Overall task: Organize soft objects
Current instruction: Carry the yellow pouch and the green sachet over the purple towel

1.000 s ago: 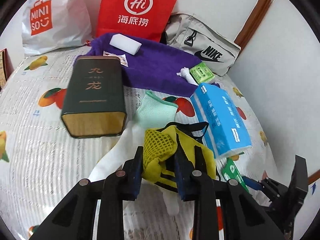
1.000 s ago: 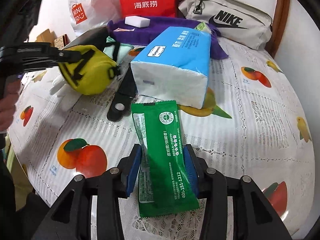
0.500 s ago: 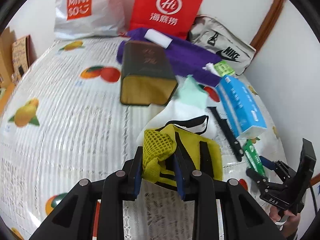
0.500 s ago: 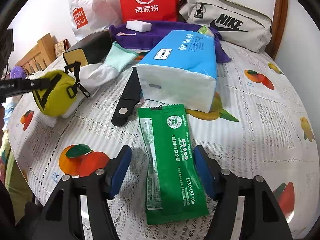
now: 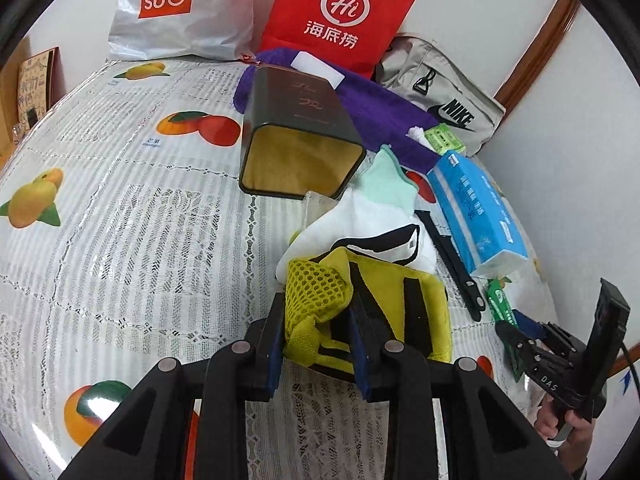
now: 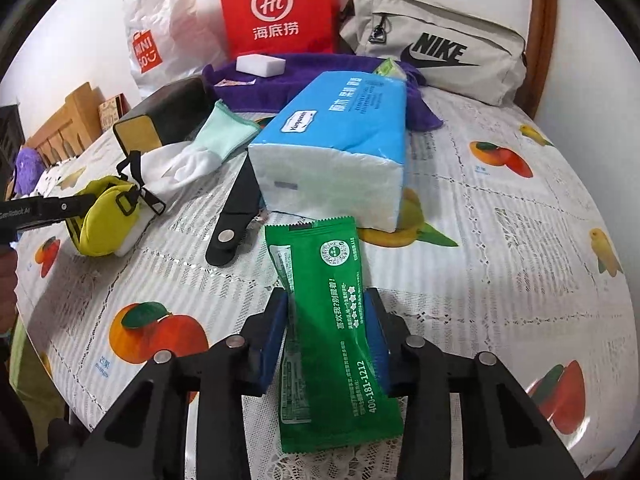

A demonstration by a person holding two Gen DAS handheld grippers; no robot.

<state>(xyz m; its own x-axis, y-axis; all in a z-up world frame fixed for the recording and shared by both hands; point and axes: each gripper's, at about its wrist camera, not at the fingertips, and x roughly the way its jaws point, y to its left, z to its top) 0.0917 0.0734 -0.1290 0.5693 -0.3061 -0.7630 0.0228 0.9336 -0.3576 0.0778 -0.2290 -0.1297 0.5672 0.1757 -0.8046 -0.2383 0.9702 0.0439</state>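
Left wrist view: left gripper (image 5: 316, 344) clamped on the yellow mesh pouch (image 5: 360, 312), held just over the desk (image 5: 120, 240). White glove (image 5: 360, 220), blue tissue pack (image 5: 476, 216) and dark tin (image 5: 300, 136) lie in a loose heap, unsorted.

Right wrist view: right gripper (image 6: 326, 336) jaws closing around the green wipes packet (image 6: 336, 328); pads look pressed to its sides, packet lifted at the near end. Judgement: early stage; two items in hand, most left.
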